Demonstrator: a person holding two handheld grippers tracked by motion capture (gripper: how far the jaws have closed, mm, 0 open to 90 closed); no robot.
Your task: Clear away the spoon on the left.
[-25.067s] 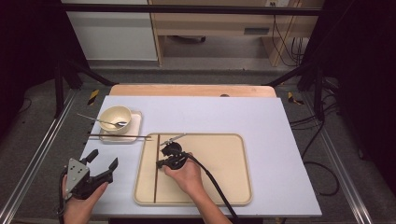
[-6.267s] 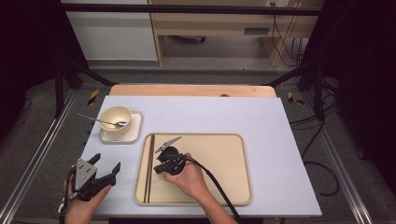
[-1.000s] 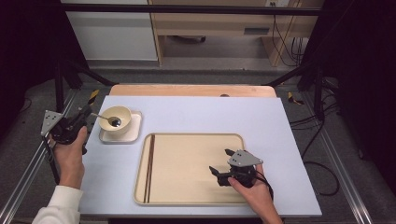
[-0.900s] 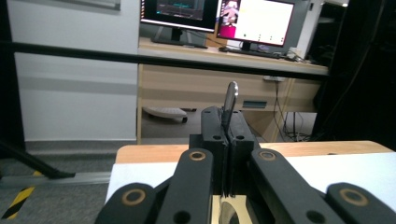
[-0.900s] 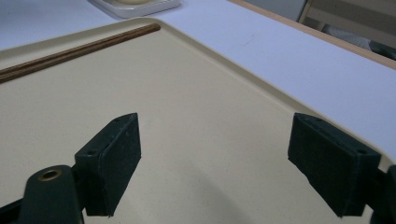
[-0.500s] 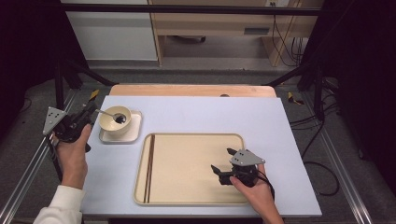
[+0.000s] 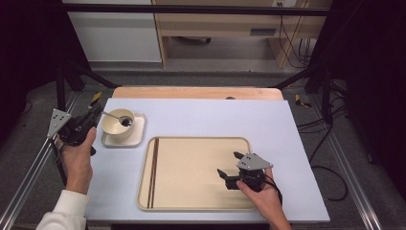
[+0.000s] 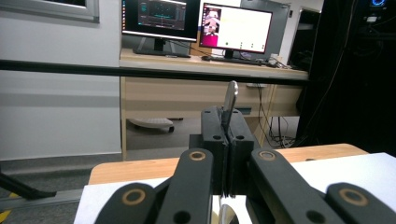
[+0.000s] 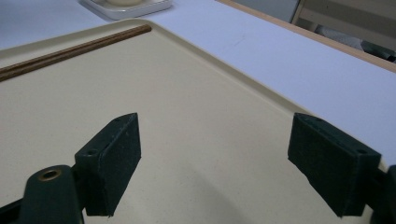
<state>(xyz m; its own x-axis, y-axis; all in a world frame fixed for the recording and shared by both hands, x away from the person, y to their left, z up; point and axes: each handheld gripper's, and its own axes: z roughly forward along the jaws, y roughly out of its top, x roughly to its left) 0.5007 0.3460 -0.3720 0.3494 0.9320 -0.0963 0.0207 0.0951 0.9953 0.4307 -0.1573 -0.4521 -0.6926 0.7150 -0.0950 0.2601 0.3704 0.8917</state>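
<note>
- The left hand-held gripper [image 7: 91,120] sits at the tabletop's [image 7: 206,120] left edge, about nine o'clock from the bowl [image 7: 118,125]; its jaws are pressed together, clamped on the handle of a spoon [image 7: 117,117]
- In the left gripper view the spoon's handle end [image 8: 229,99] sticks up past the closed jaw tips, tilted slightly toward one o'clock
- The spoon's scoop lies inside the bowl; the bowl stands on a small square plate [image 7: 137,139], just beside the tray's [image 7: 191,172] eleven o'clock corner
- The right hand-held gripper [image 7: 231,165] hovers over the tray's right part, toward four o'clock; its jaws stand wide apart with nothing between them
- A pair of dark chopsticks [image 7: 153,172] lies along the tray's left rim
</note>
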